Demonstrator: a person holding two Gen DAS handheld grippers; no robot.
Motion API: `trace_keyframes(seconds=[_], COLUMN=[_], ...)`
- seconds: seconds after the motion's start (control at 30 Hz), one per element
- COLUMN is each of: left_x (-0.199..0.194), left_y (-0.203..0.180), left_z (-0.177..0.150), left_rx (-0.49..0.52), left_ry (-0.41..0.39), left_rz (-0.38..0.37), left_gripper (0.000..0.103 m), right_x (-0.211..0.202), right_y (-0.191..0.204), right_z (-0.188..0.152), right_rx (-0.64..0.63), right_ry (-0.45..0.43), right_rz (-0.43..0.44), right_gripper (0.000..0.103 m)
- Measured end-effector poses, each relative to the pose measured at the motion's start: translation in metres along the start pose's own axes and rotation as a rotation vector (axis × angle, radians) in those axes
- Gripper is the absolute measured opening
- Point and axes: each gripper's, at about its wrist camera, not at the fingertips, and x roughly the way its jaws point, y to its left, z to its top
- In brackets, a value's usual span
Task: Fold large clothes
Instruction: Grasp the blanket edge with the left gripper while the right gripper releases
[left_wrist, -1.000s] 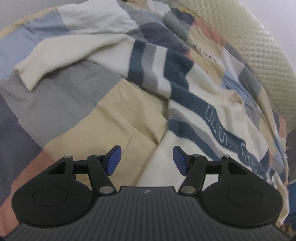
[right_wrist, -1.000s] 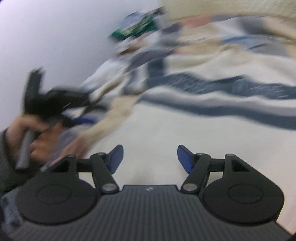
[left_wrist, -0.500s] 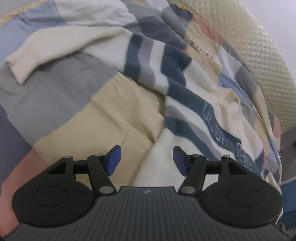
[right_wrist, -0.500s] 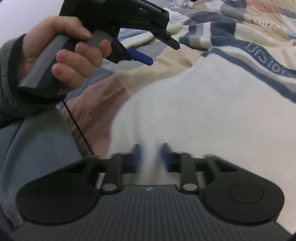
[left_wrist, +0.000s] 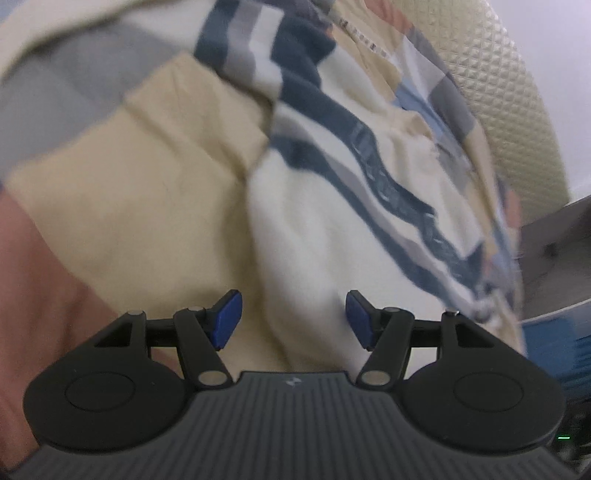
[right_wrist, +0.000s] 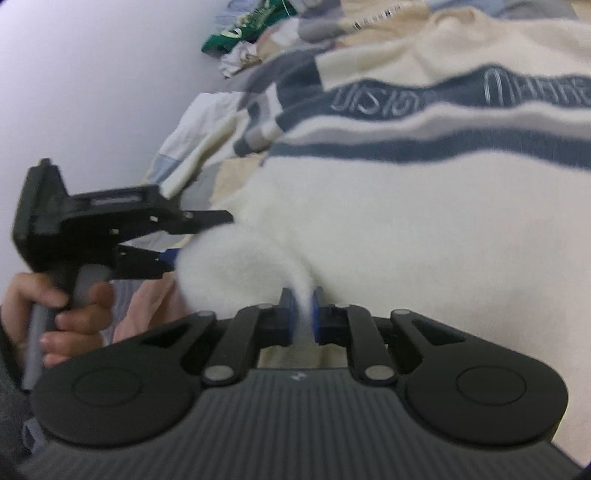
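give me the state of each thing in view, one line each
right claw: shut on a pinch of the sweater's white hem
left claw: open, at the sweater's edge, nothing gripped
sweater: lying spread on the bed, front up, not folded, hem bunched at the right claw
patchwork bedcover: spread under the sweater, rumpled
clothes pile: crumpled against the wall

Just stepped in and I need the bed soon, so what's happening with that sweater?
A person is working on a cream sweater with navy stripes, spread on a patchwork bedspread, using a handheld gripper in each hand. The right gripper has just closed and pinches a bunched bit of the sweater's edge. The left gripper is open, poised at the same edge nearby, gripping nothing. No fold has been made yet.
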Motion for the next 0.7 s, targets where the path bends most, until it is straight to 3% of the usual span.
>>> trace_keyframes(seconds=[0.17, 0.23, 0.33, 0.4, 0.47, 0.6, 0.7], left_x=[-0.007, -0.004, 0.004, 0.01, 0.007, -0.023, -0.051], left_y=[-0.009, -0.016, -0.026, -0.031, -0.041, -0.052, -0.052], left_z=[-0.01, -0.011, -0.015, -0.02, -0.024, -0.019, -0.011], left_rx=[-0.022, -0.024, 0.017, 0.054, 0.117, 0.182, 0.23], left_ry=[0.063, 0.094, 0.148, 0.192, 0.18, 0.144, 0.132], left_rz=[-0.117, -0.131, -0.069, -0.029, 0.02, 0.052, 0.1], left_gripper=[0.066, 0.066, 0.053, 0.031, 0.012, 0.01, 0.01], right_x=[-0.002, -0.002, -0.007, -0.016, -0.028, -0.054, -0.071], right_y=[0.001, 0.001, 0.001, 0.0, -0.003, -0.013, -0.019], right_z=[0.0, -0.001, -0.001, 0.0, 0.001, 0.002, 0.004], right_rx=[0.014, 0.026, 0.035, 0.047, 0.069, 0.089, 0.08], right_ry=[-0.009, -0.006, -0.015, -0.038, -0.067, -0.135, -0.174], right_rz=[0.019, 0.039, 0.047, 0.045, 0.044, 0.01, -0.071], right_gripper=[0.015, 0.016, 0.019, 0.021, 0.025, 0.029, 0.029])
